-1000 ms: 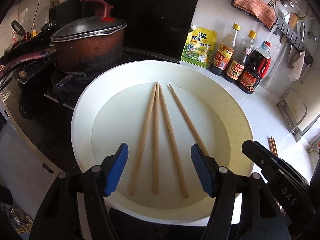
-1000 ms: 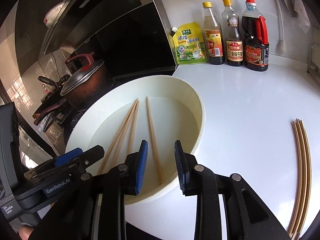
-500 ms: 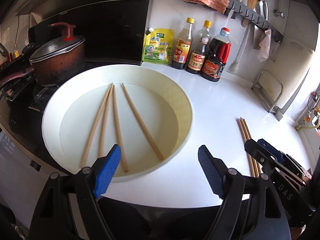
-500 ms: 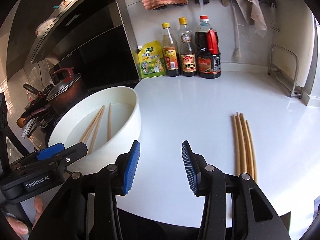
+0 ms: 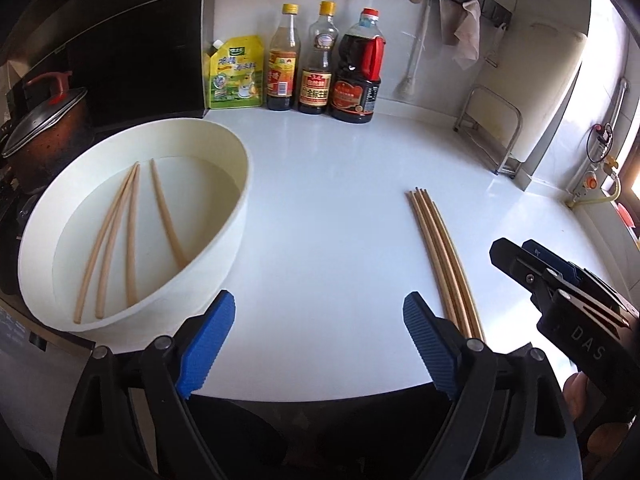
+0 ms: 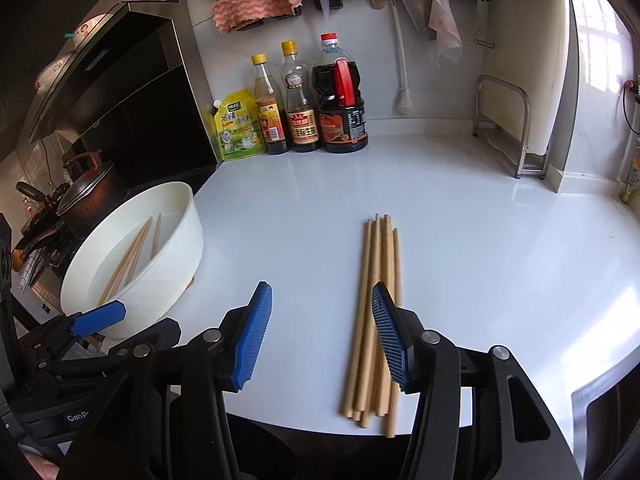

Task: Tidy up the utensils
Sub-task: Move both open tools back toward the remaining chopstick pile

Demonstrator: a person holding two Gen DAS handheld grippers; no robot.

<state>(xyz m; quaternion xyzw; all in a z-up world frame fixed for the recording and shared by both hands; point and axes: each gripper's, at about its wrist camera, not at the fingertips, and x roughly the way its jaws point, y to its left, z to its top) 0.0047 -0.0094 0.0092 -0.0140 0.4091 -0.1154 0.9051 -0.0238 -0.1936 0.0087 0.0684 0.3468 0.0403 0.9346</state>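
Right tongs (image 6: 318, 334): blue ribbed pads spread wide, empty, hovering above the glossy white surface (image 6: 500, 248). Its right pad overlaps the near part of the bundle of bare wooden chopsticks (image 6: 378, 300) in the right wrist view; contact cannot be confirmed.

Left tongs (image 5: 316, 342): pads also wide apart, holding nothing, poised over bare surface between the bowl and the bundle.

The bundle lies flat on the surface, well apart from the bowl. Long axis runs near-to-far, thick butt ends toward the cameras and slightly staggered, thin tips pointing toward the back wall. Sticks lie side by side, touching.

Handling judgement: light, stiff, smooth, round-sectioned; likely to roll or fan out if pinched off-centre. Best grip probably across the bundle near mid-length, pads square to the long axis, closing enough to gather every stick.

Round white plastic bowl (image 5: 240, 216), left of the bundle, overhangs the surface edge. Four more chopsticks (image 5: 128, 236) lie inside on its floor, roughly parallel, also aligned near-to-far.

Far edge: yellow-green refill pouch (image 6: 239, 130) and three sauce bottles (image 6: 310, 100) against the wall.
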